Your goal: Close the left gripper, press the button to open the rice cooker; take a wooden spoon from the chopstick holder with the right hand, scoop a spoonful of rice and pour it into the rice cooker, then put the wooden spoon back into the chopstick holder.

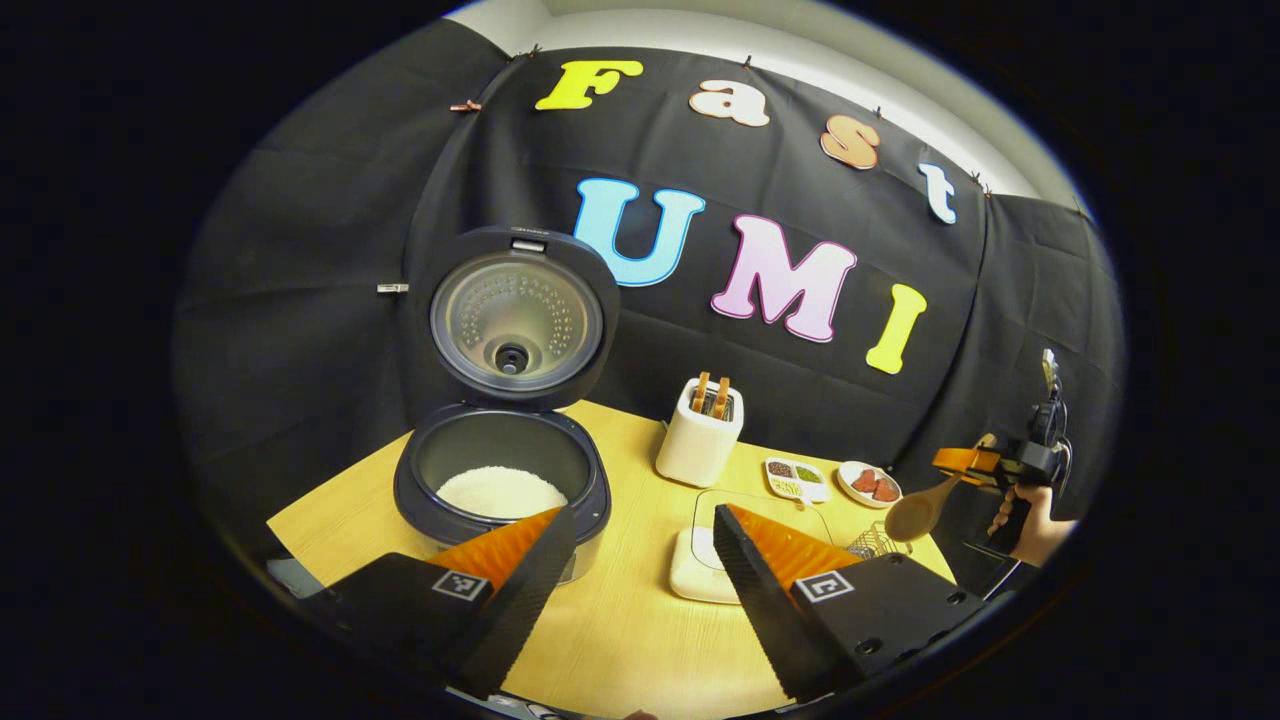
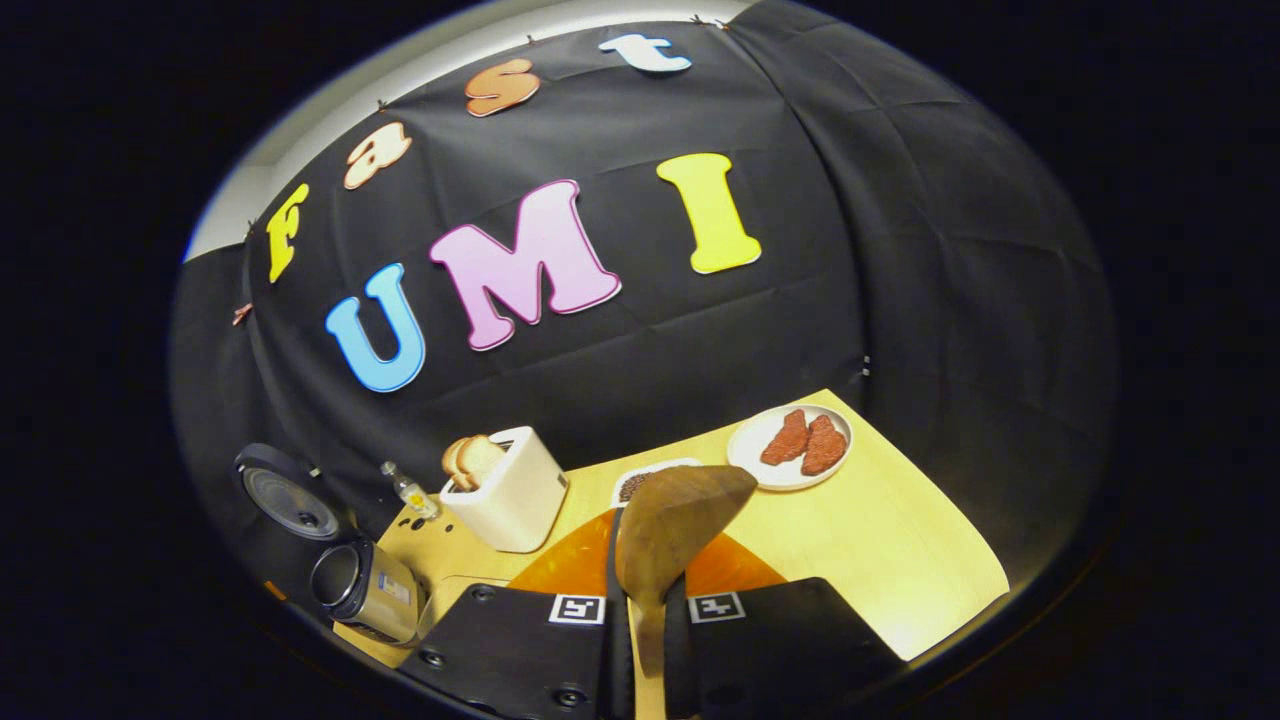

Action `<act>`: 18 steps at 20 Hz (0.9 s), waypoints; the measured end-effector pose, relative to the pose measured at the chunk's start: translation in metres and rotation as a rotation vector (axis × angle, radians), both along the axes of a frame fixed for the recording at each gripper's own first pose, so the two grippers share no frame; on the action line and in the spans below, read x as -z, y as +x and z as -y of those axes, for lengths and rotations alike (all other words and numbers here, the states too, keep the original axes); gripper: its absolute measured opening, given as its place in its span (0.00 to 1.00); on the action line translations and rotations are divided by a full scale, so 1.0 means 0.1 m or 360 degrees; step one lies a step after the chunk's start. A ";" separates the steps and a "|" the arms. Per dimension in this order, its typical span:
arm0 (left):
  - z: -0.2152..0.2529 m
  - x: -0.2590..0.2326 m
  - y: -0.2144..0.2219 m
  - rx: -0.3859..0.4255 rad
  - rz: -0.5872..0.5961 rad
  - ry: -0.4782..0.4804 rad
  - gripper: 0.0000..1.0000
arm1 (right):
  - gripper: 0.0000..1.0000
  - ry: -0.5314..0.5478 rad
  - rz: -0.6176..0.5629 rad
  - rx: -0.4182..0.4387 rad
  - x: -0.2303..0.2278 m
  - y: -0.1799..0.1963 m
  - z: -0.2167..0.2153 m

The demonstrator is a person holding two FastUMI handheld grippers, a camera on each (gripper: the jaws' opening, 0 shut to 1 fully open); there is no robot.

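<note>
Clamped between my right gripper's (image 2: 648, 600) jaws is the wooden spoon (image 2: 672, 525), handle pinched and bowl raised in front of the lens; I cannot tell whether any rice sits in the bowl. From the left gripper view, that spoon (image 1: 918, 512) hangs off the desk's (image 1: 630, 630) far right edge, above a small wire basket (image 1: 878, 542). My left gripper (image 1: 640, 570) has its jaws spread wide and holds nothing.

Progress, as I judge it: the rice cooker (image 1: 500, 470) stands with its lid (image 1: 515, 318) up, so the button step is done, and the spoon is taken. Rice (image 1: 500, 492) already lies in the cooker's pot. Whether the scoop has been poured I cannot tell; returning the spoon remains.

Other containers: a white toaster (image 1: 700, 430) holding bread slices, a divided dish (image 1: 796, 480) of grains, and a plate (image 2: 790, 445) with two reddish pieces.
</note>
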State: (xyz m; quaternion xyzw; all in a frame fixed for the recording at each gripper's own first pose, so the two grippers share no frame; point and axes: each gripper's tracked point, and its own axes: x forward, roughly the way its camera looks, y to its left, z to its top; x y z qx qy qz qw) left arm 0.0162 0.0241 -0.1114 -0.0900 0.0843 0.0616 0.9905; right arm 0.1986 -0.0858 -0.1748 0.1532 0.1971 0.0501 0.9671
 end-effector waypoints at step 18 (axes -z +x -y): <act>-0.17 -0.30 -0.03 -0.0274 0.0026 0.0045 0.96 | 0.40 0.0008 -0.0187 0.0166 1.01 0.25 0.32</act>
